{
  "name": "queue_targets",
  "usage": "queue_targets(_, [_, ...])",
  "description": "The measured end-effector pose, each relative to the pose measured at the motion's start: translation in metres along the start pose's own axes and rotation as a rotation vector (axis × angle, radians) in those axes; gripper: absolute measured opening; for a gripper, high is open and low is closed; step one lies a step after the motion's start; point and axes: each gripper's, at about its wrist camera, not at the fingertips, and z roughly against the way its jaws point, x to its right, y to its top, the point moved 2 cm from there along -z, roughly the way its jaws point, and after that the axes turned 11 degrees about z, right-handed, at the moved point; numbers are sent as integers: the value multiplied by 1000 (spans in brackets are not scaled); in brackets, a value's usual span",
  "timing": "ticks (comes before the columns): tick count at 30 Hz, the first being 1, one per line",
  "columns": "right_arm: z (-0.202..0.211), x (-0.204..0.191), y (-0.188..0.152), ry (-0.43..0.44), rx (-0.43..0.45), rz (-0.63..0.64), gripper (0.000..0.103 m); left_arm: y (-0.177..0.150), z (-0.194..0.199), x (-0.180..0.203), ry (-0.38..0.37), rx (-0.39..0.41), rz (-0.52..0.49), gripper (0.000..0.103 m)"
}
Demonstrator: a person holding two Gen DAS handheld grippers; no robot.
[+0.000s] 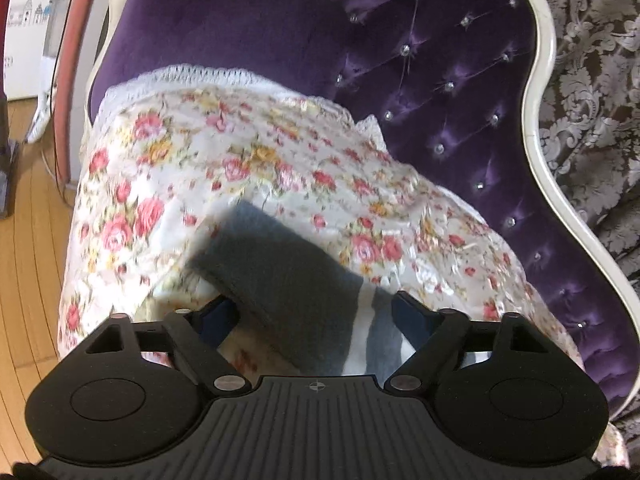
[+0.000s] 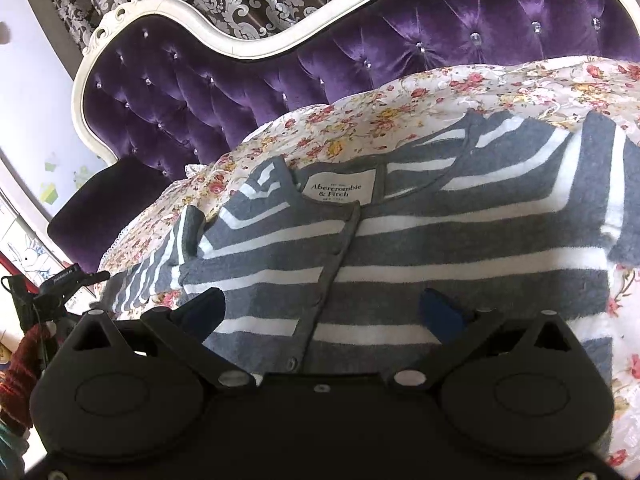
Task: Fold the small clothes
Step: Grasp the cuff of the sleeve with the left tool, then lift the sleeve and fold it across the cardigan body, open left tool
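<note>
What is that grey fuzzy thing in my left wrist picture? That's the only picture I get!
Observer: It is a sleeve of a grey-and-white striped cardigan, which lies spread front-up on the flowery cover.
Operator: Does it have buttons?
Observer: Yes, a row of buttons runs down the middle of its front.
Operator: Where are the other tongs?
Observer: The right tongs are open over the cardigan's lower front, gripping nothing.
</note>
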Motion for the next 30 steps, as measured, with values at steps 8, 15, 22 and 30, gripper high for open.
queue_targets(8, [2,0,1,1,4,0,103,2,-3,2,83,20,-10,10])
queue_targets(15, [12,-1,7,6,27,-3,103,-1,39,56,6,112,-132,6])
queue_targets(22, [24,0,12,-3,51,-15,103,-19,90,164,-134,130,-329,6])
queue_targets(30, [49,26,24,-31,101,-100,103,-87,102,279,-310,64,-519,6])
